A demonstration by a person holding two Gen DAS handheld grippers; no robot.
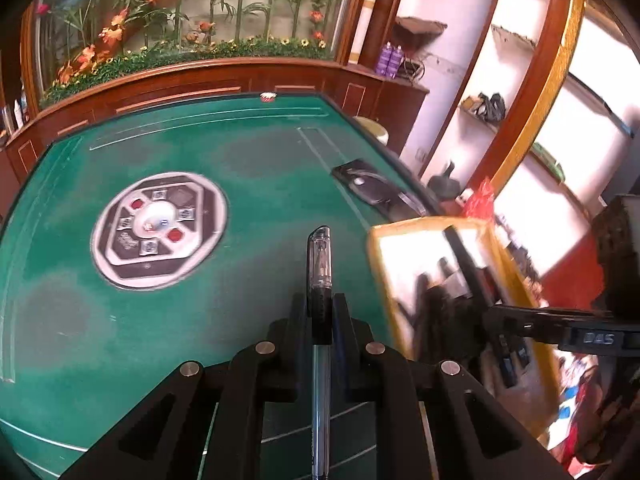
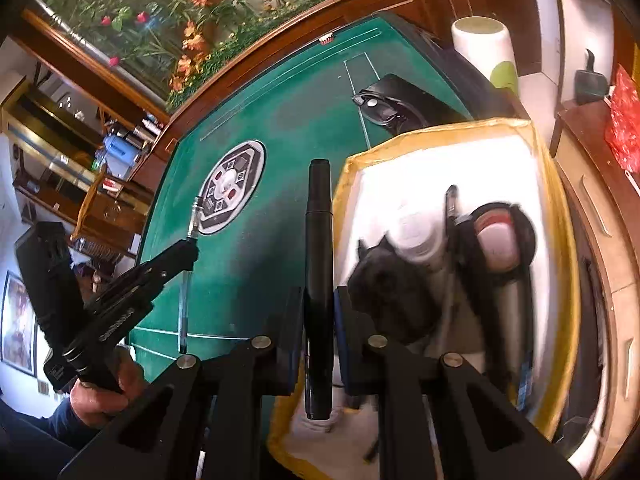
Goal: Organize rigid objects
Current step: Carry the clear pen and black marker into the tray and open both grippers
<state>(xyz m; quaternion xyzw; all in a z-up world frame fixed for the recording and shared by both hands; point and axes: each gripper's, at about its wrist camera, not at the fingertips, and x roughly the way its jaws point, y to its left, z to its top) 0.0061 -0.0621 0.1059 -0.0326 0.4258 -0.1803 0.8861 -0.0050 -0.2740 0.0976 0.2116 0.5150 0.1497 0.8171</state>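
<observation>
The left gripper (image 1: 320, 312) is squeezed tight on a clear pen (image 1: 320, 272) with a black cap. The pen sticks straight out past its tips, over the green table (image 1: 248, 168). The right gripper (image 2: 318, 312) is squeezed tight on a fat black marker (image 2: 319, 240), which also points straight ahead. Just to the right of both grippers sits a white box (image 2: 440, 160) with yellow edges. Inside it lie a roll of tape (image 2: 504, 236), another pen and some dark things too blurry to name. Ahead and to the left of the grippers, a round dial with buttons (image 1: 160, 228) sits in the middle of the table. A black case (image 2: 400, 100) lies farther ahead on the right. Behind the table stands a wooden wall with flowers (image 1: 180, 20), and white shelves (image 1: 520, 60) rise on the right.
</observation>
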